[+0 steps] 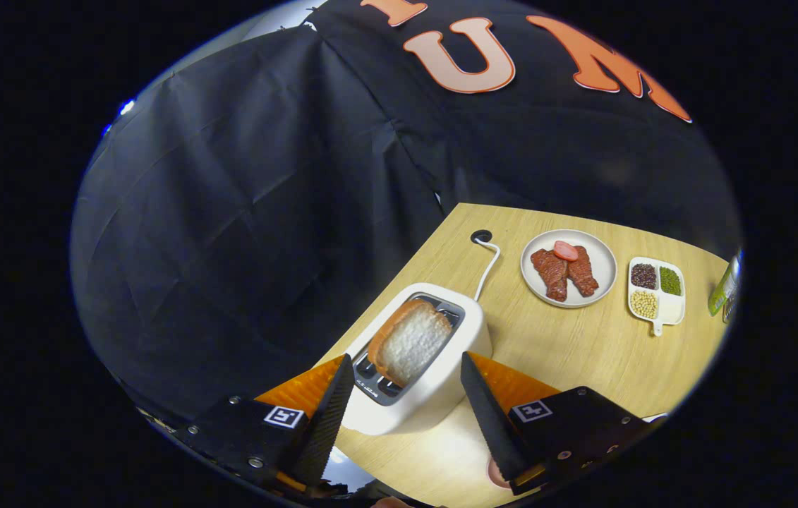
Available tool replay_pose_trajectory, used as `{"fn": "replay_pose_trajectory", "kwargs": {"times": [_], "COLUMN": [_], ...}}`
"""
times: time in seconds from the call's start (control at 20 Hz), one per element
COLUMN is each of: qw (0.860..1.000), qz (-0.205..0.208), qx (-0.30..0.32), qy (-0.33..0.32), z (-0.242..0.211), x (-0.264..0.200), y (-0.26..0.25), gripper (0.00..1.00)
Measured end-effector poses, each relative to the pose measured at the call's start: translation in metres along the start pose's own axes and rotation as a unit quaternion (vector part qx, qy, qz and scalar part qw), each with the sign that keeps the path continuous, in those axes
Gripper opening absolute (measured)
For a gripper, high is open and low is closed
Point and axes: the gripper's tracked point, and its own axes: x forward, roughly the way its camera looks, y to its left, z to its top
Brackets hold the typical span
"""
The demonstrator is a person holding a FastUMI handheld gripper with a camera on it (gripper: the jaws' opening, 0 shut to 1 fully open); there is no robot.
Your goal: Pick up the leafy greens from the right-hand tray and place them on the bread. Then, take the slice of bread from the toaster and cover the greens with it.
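- My gripper (406, 395) hangs with its two fingers spread wide and nothing pinched; neither finger (331, 409) touches anything I can make out.
- Between the fingers and just ahead of them sits the toaster (434, 367), white with a dark slotted top, at the table's near left edge.
- The slice of bread (406, 342) stands up out of the toaster's slot, tilted, its brown crust towards the wall and its pale crumb face towards me. It sits in the gap between my fingers but is apart from both.
- From the toaster's far side a white cord (487, 271) runs across the table (582, 353) to a dark plug (481, 236) near the far left corner.
- Beyond the toaster, towards the far edge, a round pale plate (600, 279) carries two reddish-brown pieces of meat (564, 274) lying side by side, with a pink sausage slice (566, 250) resting on top of them.
- Just beside the plate, further along the far edge, a small white divided dish (667, 310) holds dark beans, green beans and pale yellow beans, each in its own compartment.
- Past that dish, at the table's right end, I see part of a green bottle-like object (723, 289); I cannot tell what it is.
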Motion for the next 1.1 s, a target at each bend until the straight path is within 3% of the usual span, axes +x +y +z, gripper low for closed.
{"fn": "replay_pose_trajectory", "kwargs": {"times": [0.4,0.6,0.8,0.95,1.1], "qw": [0.998,0.996,0.995,0.995,0.996], "qz": [-0.022,-0.045,-0.054,-0.063,-0.056], "qx": [0.031,0.038,0.037,0.039,0.051], "qy": [0.048,0.072,0.08,0.068,0.056], "z": [0.011,0.0,-0.007,-0.007,-0.007], "x": [0.047,0.061,0.062,0.056,0.05], "y": [0.009,-0.002,-0.013,-0.023,-0.03], "gripper": [0.91,0.82,0.66,0.4,0.25]}}
